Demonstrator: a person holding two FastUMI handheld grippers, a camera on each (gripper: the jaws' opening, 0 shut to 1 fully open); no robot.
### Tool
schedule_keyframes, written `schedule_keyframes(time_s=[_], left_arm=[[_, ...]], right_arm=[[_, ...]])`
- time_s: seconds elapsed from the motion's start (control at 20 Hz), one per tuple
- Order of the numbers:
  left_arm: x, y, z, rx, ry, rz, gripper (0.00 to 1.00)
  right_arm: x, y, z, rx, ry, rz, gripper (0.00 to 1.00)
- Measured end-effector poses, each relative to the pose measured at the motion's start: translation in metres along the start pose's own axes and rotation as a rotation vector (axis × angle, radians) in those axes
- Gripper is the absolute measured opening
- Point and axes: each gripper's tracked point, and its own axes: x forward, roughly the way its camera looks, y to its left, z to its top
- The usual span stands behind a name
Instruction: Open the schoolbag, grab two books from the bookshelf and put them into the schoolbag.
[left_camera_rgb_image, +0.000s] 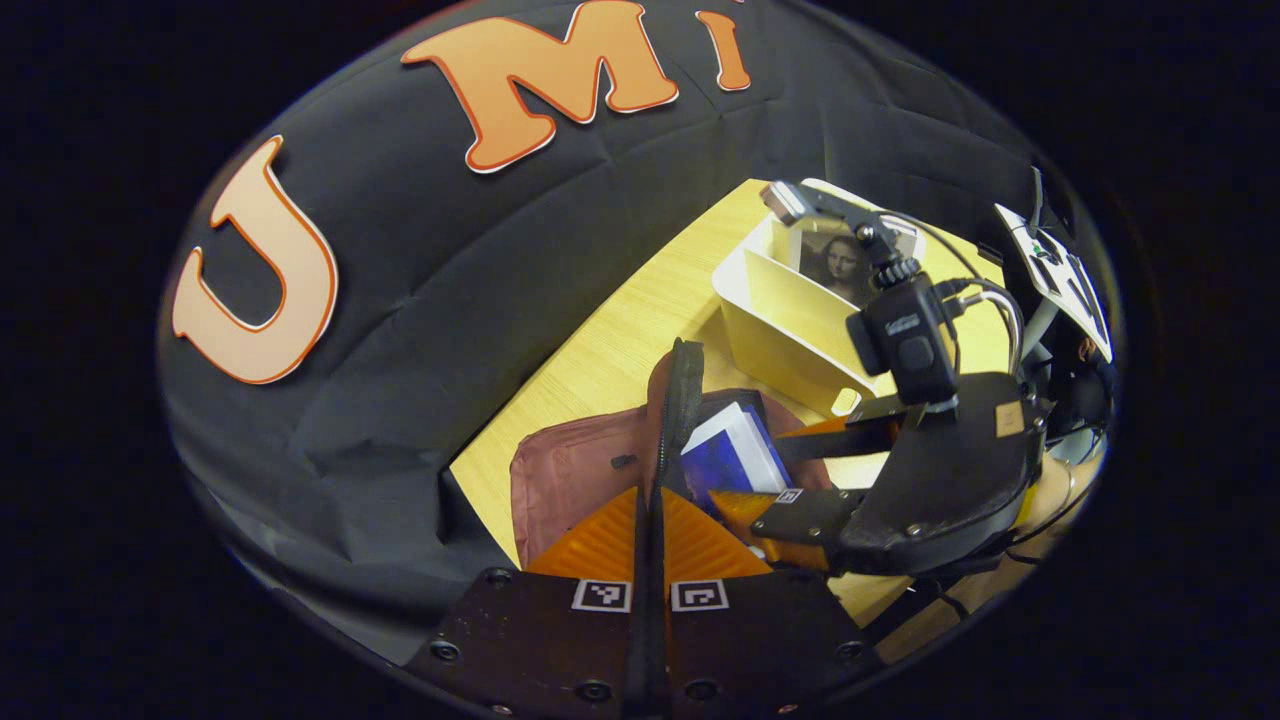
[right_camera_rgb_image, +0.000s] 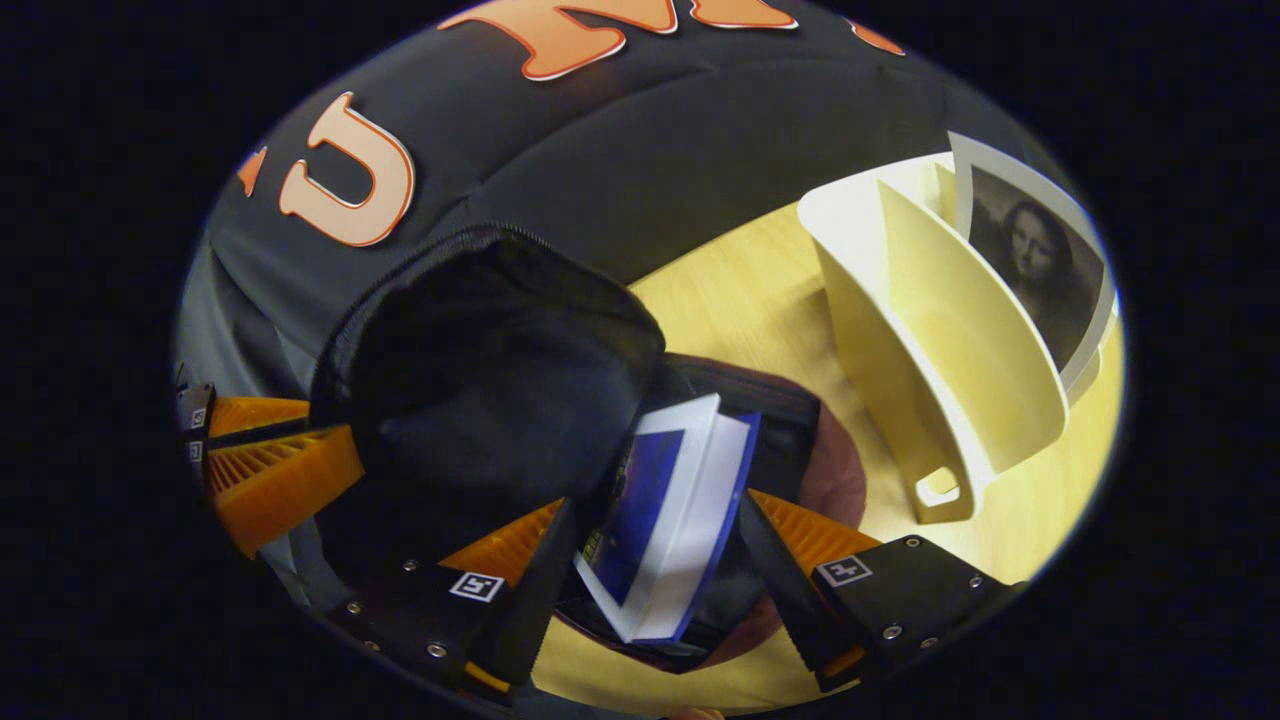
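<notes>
The maroon schoolbag (left_camera_rgb_image: 570, 470) lies on the yellow table (left_camera_rgb_image: 620, 330). My left gripper (left_camera_rgb_image: 655, 500) is shut on the bag's black flap (left_camera_rgb_image: 683, 390) and holds it lifted. In the right gripper view that flap (right_camera_rgb_image: 490, 350) stands raised, with the left gripper (right_camera_rgb_image: 270, 445) at its left side. A blue book (right_camera_rgb_image: 700, 500) leans in the bag's mouth between the spread fingers of my right gripper (right_camera_rgb_image: 655, 505), which is open. The left gripper view shows the right gripper (left_camera_rgb_image: 760, 470) over the blue book (left_camera_rgb_image: 735, 450). A portrait-cover book (right_camera_rgb_image: 1040, 260) stands in the white bookshelf (right_camera_rgb_image: 930, 330).
The white bookshelf (left_camera_rgb_image: 780, 330) stands on the table just beyond the bag, with its dividers facing me. The portrait-cover book (left_camera_rgb_image: 835, 265) stands in its far slot. Bare table top (right_camera_rgb_image: 760, 290) lies between bag and shelf. The black booth wall closes the back.
</notes>
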Motion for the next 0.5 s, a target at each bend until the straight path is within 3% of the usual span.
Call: schedule_keyframes(time_s=[0.35,0.5], left_arm=[[0.007,-0.007,-0.003,0.001,-0.011,-0.018,0.01],[0.01,-0.01,-0.002,0.001,-0.018,-0.026,0.0]], right_arm=[[-0.087,-0.048,0.025,-0.211,-0.06,-0.025,0.97],[-0.139,-0.089,0.046,-0.267,-0.076,-0.091,0.97]])
